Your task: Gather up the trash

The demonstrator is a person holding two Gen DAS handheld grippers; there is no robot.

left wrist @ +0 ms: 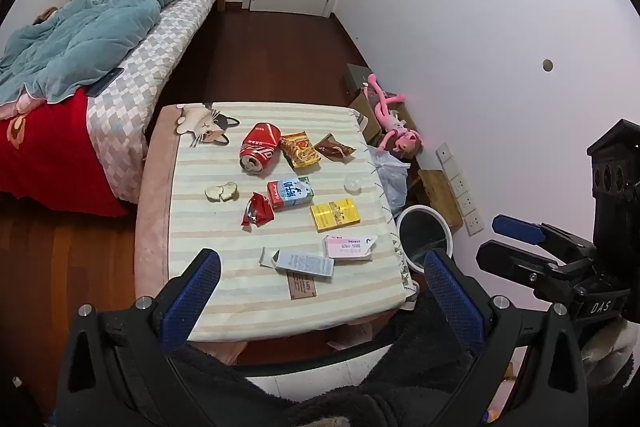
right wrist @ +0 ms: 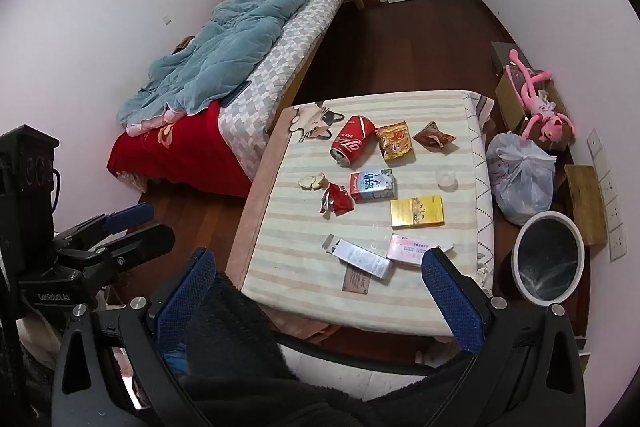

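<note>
Both grippers, left (left wrist: 320, 291) and right (right wrist: 320, 287), are hovering released and empty above the table's (left wrist: 224, 299) near edge. The trash, including a can (left wrist: 260, 147) and cartons (left wrist: 290, 193), is lying across it. The bin (right wrist: 548, 255), seemingly empty, is waiting just beside for easy drops.

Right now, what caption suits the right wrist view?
Open right hand-held gripper above a striped table littered with trash, bin beside it.
</note>
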